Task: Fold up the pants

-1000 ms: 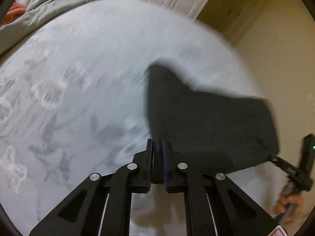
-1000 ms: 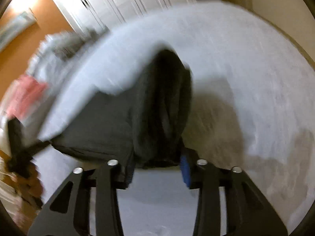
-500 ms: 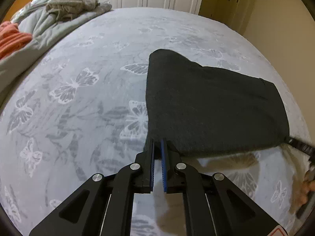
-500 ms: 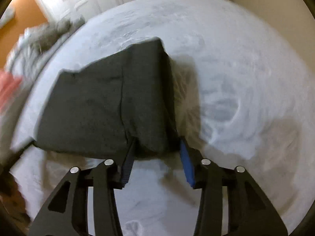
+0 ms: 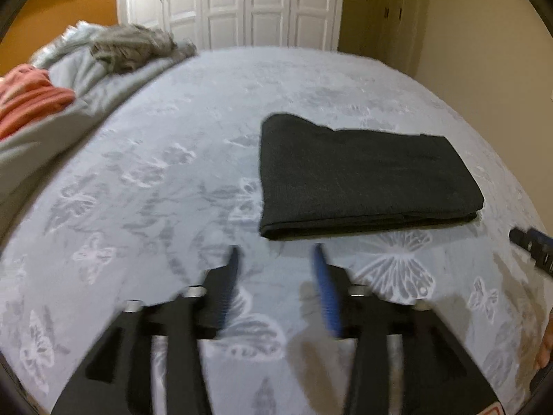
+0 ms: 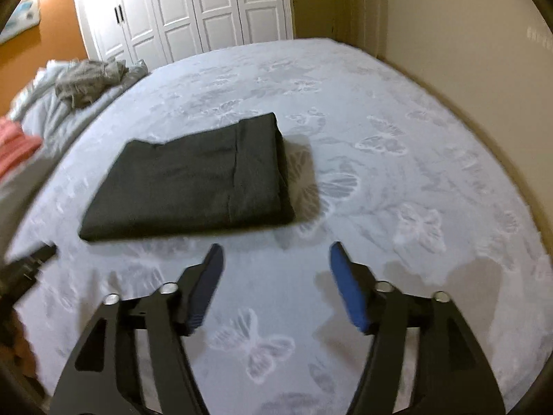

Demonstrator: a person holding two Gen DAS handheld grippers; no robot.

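Dark grey pants (image 5: pixel 359 176) lie folded into a flat rectangle on the pale butterfly-print bed sheet (image 5: pixel 155 180). In the right wrist view the same pants (image 6: pixel 193 180) sit left of centre. My left gripper (image 5: pixel 276 254) hovers just short of the pants' near left corner, its jaws opening with nothing between them. My right gripper (image 6: pixel 274 250) is held back from the near right corner, jaws also opening and empty. The tip of the right gripper (image 5: pixel 530 245) shows at the right edge of the left wrist view, and the left gripper's tip (image 6: pixel 33 263) at the left edge of the right wrist view.
A grey duvet (image 5: pixel 69 79) with a crumpled grey garment (image 5: pixel 131 46) and an orange striped cloth (image 5: pixel 27 93) is heaped along the bed's left side. White wardrobe doors (image 5: pixel 249 3) stand beyond the bed. A cream wall (image 6: pixel 466 52) runs along the right.
Both grippers let go of the pants and drew back from them. Their jaws went from shut on the cloth to spread apart. The pants now lie flat on the sheet.
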